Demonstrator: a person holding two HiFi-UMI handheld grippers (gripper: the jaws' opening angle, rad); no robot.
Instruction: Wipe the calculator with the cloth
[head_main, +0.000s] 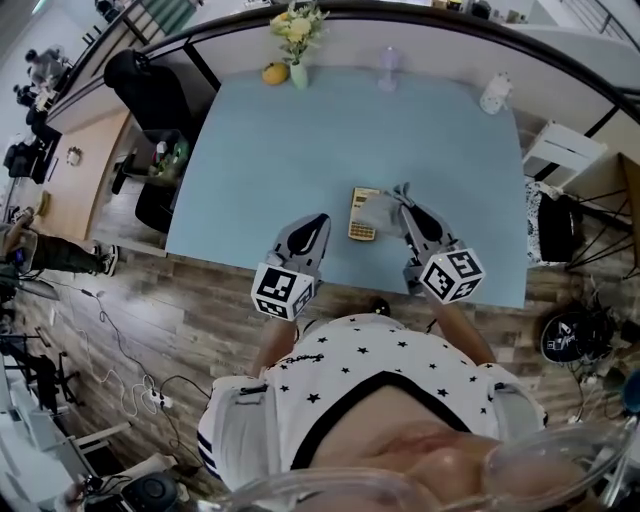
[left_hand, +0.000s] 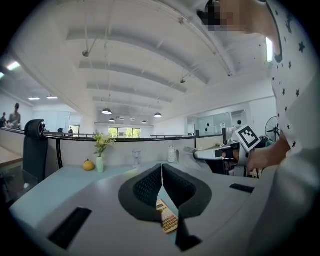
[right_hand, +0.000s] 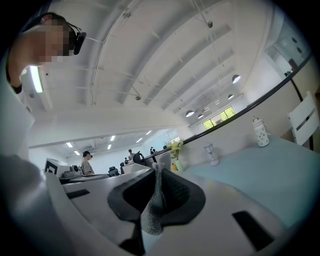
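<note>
A gold-coloured calculator (head_main: 362, 214) lies flat on the light blue table (head_main: 260, 170), near its front edge. A grey cloth (head_main: 383, 211) hangs beside the calculator's right side, and my right gripper (head_main: 403, 191) is shut on it. In the right gripper view the cloth (right_hand: 154, 202) droops from between the closed jaws. My left gripper (head_main: 321, 220) hovers just left of the calculator, shut with nothing held. In the left gripper view the calculator (left_hand: 168, 218) shows below the closed jaws of my left gripper (left_hand: 162, 171), and the right gripper (left_hand: 196, 152) is off to the right.
Along the table's far edge stand a vase of yellow flowers (head_main: 297, 35), a yellow fruit (head_main: 275, 72), a clear glass (head_main: 389, 65) and a white jar (head_main: 494, 93). A black chair (head_main: 150, 90) stands left of the table and a white chair (head_main: 563, 150) to its right.
</note>
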